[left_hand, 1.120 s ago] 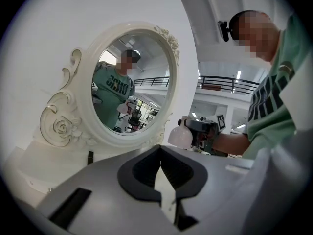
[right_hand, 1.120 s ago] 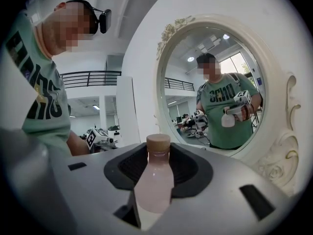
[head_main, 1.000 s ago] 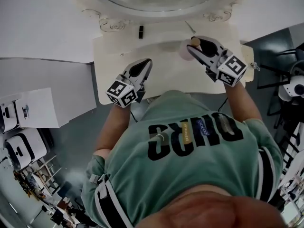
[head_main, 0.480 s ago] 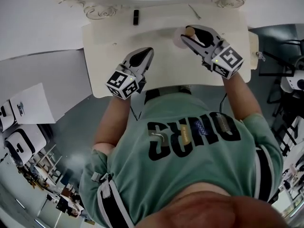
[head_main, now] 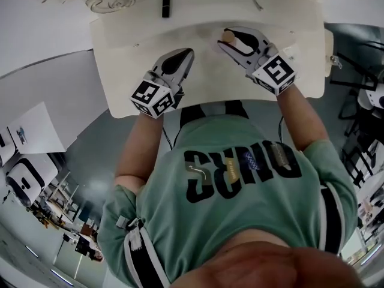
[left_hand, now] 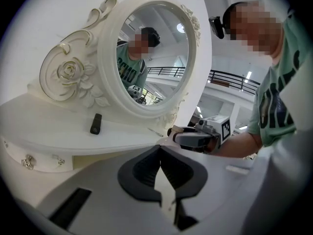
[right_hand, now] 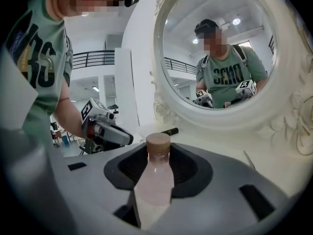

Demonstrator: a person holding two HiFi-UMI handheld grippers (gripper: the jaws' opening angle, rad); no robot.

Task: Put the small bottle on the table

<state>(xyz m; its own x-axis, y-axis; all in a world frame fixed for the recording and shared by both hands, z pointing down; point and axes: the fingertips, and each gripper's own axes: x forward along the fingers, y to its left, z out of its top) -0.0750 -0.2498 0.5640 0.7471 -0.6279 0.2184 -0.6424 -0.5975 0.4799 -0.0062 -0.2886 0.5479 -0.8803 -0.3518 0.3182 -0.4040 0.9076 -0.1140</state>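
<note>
While right hand-held gripper [right_hand: 157, 156] clamps cylindrical pink small bottle [right_hand: 155, 182] | left hand-held gripper [left_hand: 160, 155] jaws together

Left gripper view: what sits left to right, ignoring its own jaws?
Rose carving → black stick → right gripper → person's green shirt. Mirror left out: it spans the middle.

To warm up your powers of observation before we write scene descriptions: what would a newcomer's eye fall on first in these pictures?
The ornate white oval mirror with carved roses, at the back of the dressing table, dominates both gripper views. Next comes the small pink bottle with a tan cap, held between the jaws of the right gripper. The left gripper beside it is shut and empty.
</note>
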